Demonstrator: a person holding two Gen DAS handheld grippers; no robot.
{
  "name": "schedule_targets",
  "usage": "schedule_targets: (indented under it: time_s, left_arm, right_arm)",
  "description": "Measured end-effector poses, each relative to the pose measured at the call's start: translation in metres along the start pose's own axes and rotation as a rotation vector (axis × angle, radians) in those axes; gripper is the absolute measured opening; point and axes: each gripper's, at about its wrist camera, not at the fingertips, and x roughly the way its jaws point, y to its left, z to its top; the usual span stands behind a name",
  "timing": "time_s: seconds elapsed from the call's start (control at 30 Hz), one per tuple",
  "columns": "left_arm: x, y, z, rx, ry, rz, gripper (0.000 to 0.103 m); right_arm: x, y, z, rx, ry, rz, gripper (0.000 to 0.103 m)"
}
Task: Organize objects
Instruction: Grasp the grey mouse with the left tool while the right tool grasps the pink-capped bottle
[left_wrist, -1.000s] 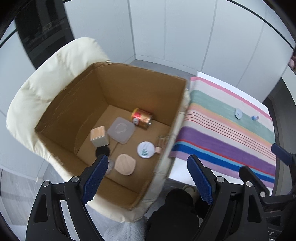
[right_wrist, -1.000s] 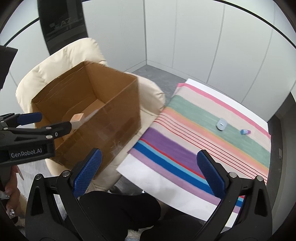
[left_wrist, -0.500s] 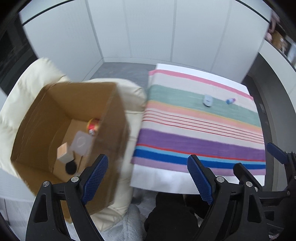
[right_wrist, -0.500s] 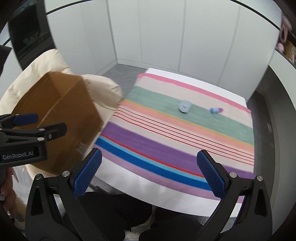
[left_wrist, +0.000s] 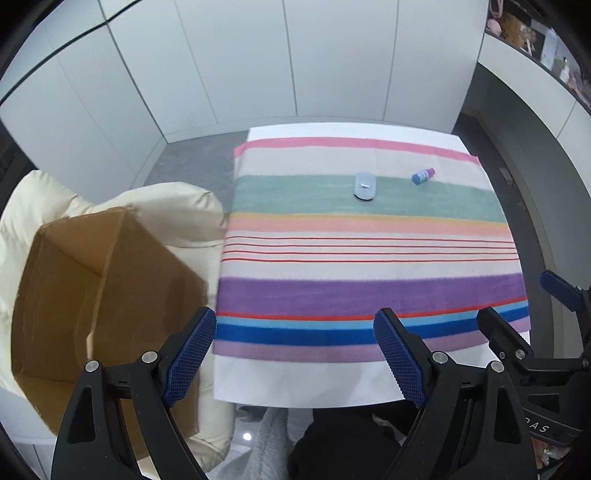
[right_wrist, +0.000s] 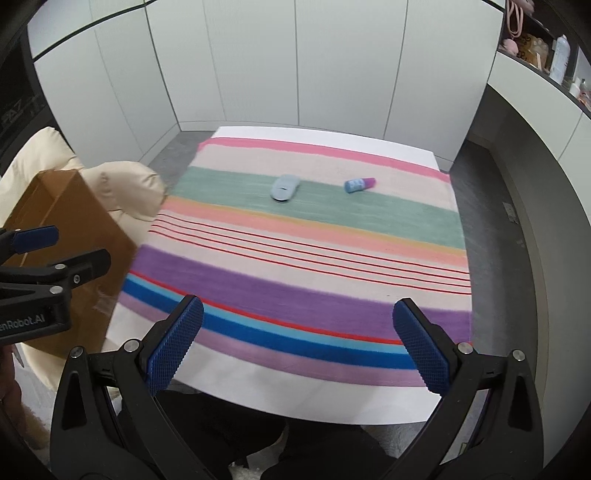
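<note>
Both views have swung off the brown cardboard box (left_wrist: 103, 295), now at nine o'clock, onto our remaining stock at twelve: pale-blue oval case (right_wrist: 285, 187), small blue-and-pink bottle (right_wrist: 359, 184); left gripper (left_wrist: 295, 354) and right gripper (right_wrist: 299, 343) gape wide, empty.

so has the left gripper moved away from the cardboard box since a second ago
Yes. The left gripper has swung right, off the cardboard box, which now sits at the view's left edge, and its open jaws hang over the near edge of the striped cloth.
</note>
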Motion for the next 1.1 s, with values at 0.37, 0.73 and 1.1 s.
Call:
schedule_targets:
  time_s: [0.37,0.73,1.1]
  left_arm:
    - [0.040,-0.016,0.026,0.001,0.021,-0.046,0.088]
    - [0.110,-0.025,0.057,0.006,0.054,-0.070,0.088]
    - [0.188,-0.039,0.073,0.037,0.077,-0.093,0.088]
  right_arm:
    - [0.033,-0.032,0.011,0.030,0.019,-0.018,0.103]
    - [0.091,-0.056,0.050,0.016,0.000,-0.024,0.103]
    - [0.178,-0.084,0.083,-0.055,-0.037,-0.002,0.103]
